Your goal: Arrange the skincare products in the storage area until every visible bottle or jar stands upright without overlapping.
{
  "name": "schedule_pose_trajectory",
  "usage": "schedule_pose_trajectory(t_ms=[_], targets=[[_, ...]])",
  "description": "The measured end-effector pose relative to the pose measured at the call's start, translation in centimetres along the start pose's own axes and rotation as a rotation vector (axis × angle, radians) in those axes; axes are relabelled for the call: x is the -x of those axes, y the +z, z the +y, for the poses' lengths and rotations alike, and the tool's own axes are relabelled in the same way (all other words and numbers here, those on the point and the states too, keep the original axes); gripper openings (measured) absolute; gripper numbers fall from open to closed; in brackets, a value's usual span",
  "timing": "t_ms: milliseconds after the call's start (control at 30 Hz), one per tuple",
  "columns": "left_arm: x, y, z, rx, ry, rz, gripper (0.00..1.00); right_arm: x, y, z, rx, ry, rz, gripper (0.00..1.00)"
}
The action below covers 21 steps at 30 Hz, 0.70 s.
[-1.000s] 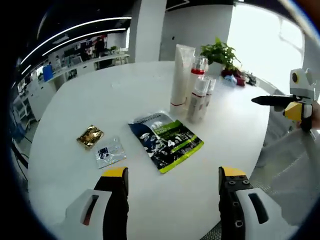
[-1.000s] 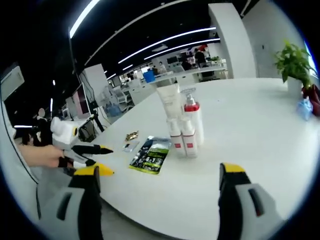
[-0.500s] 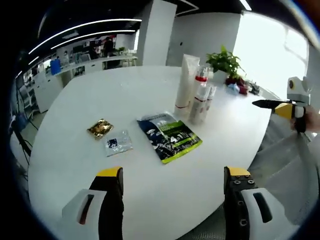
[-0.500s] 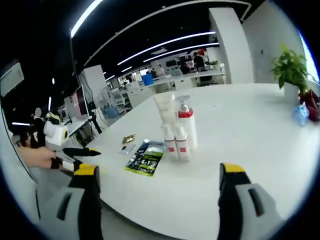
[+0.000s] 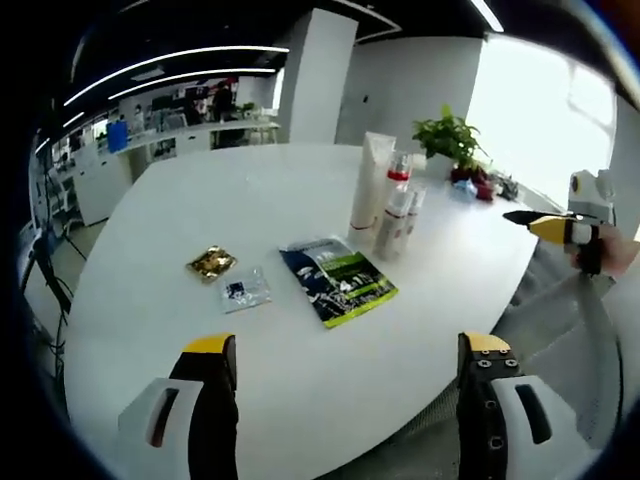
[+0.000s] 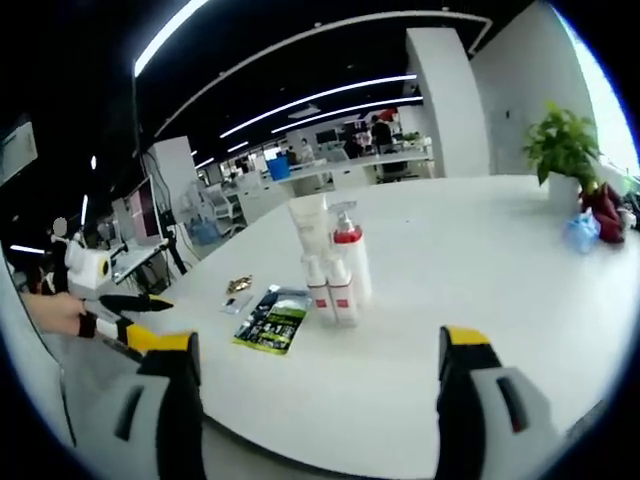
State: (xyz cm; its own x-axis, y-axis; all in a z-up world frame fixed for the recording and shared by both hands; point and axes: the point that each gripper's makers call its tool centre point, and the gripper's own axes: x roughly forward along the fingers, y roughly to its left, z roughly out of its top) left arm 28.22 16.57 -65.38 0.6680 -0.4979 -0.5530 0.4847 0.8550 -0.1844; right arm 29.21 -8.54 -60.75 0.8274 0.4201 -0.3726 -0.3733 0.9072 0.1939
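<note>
Worktop (image 5: pixel 200 200): white, round-edged
Bottles (image 5: pixel 385 200): upright, clustered
Green pouch (image 5: pixel 337 280): flat
Left gripper (image 5: pixel 345 370): fingers (image 5: pixel 212 350) apart, empty

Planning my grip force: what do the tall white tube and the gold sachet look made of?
The tall white tube looks like matte soft plastic, with an even, dull surface and a flat crimped top. The gold sachet looks like crinkled metallic foil, with glinting creases.
</note>
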Motion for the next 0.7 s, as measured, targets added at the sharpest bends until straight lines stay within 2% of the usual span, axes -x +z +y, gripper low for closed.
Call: schedule_pose_trajectory(t_ms=[300,467,567,700], targets=[[-0.1,-0.1,0.7,0.013,0.029,0.004,0.92,-0.2,0.0,-0.5,0.001,-0.018,-0.016,1.0],[-0.7,-0.6,1.5,0.024,0.05,0.032,0.91,-0.3,0.0,-0.6,-0.002,-0.02,-0.015,1.0],[-1.3,-0.9,2.9,0.049,0.104,0.064,0.85,-0.3,-0.1,-0.7,-0.006,-0.026,-0.014,1.0],[-2.7,-0.8,3.6,0.046,0.108,0.1,0.84,-0.3,-0.2,-0.8,-0.006,-0.029,-0.006,0.99]])
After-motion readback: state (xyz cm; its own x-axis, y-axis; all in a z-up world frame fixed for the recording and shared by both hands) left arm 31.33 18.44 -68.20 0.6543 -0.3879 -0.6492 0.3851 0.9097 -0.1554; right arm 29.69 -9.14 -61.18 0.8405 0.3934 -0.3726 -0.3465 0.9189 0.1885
